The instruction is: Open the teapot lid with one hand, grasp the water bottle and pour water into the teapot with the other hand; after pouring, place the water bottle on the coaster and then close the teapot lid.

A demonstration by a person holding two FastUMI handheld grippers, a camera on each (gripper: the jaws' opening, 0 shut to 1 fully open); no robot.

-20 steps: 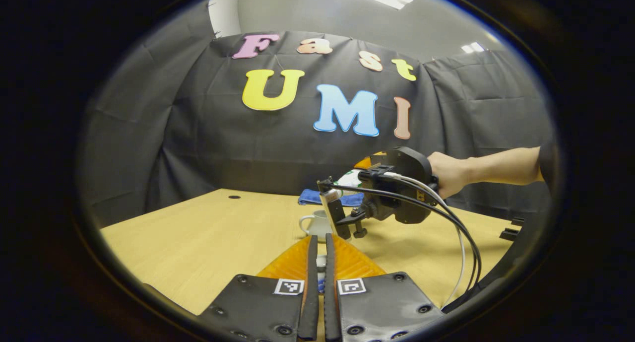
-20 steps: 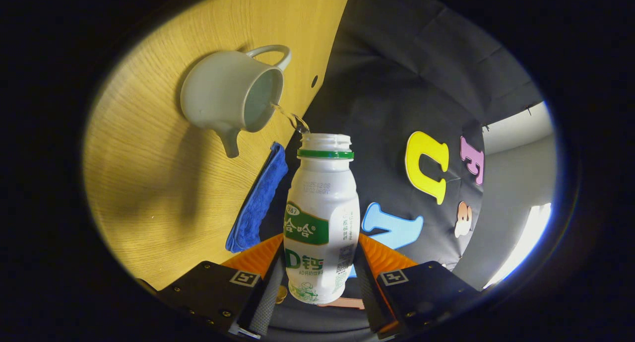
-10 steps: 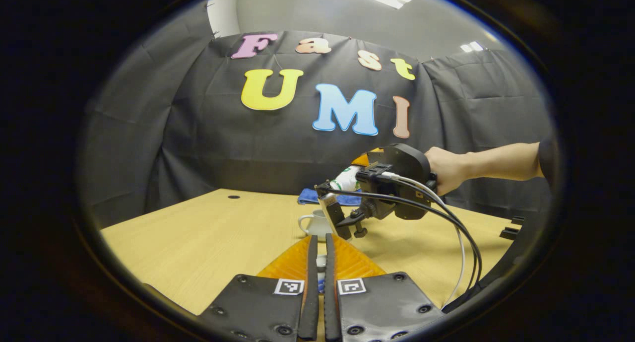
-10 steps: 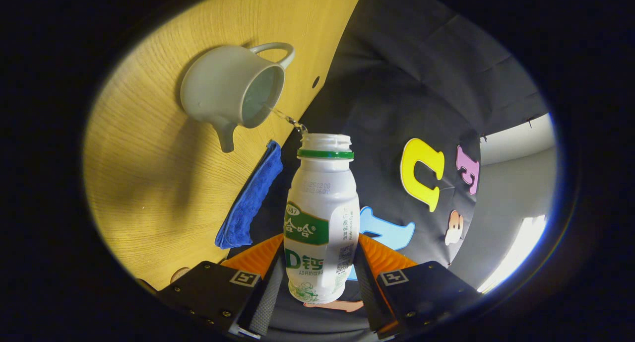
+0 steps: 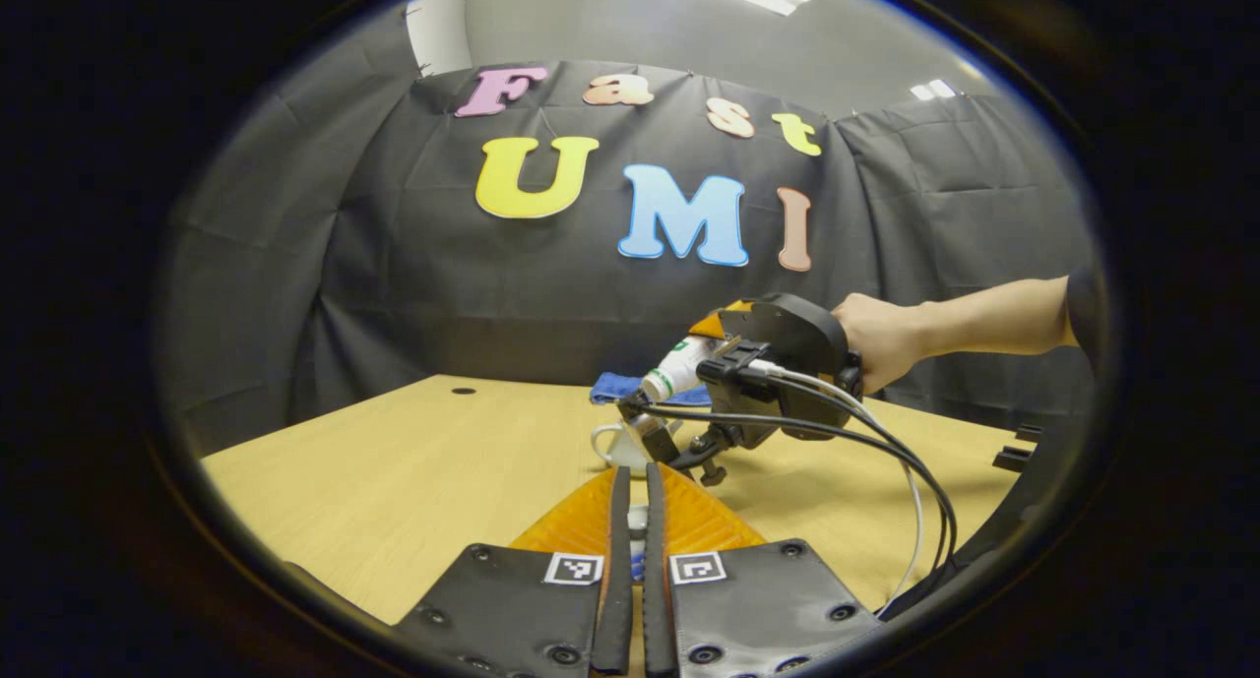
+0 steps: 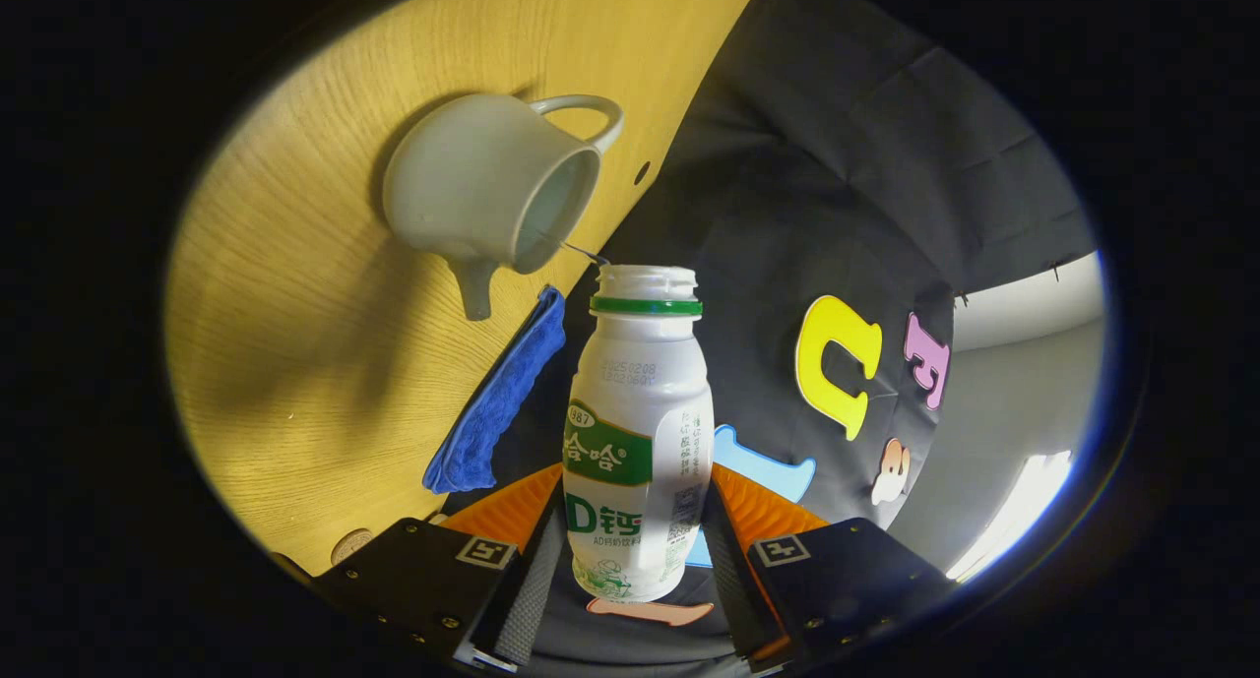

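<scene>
A white plastic water bottle (image 6: pixel 638 432) with green label, uncapped, tips between the right gripper's (image 6: pixel 630 570) fingers, trickling into the lidless pale ceramic teapot (image 6: pixel 489 198) ahead.

teapot (image 5: pixel 622 444) half hidden; lid — too small

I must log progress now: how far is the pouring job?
Done: the teapot stands open, no lid on it. In hand: the right tongs tilt the water bottle, a thin stream running into the teapot. Left: setting the bottle on the coaster, then closing the lid.

Right gripper (image 6: pixel 630 550) tilted (left (image 5: pixel 630 521) pinched)
</scene>
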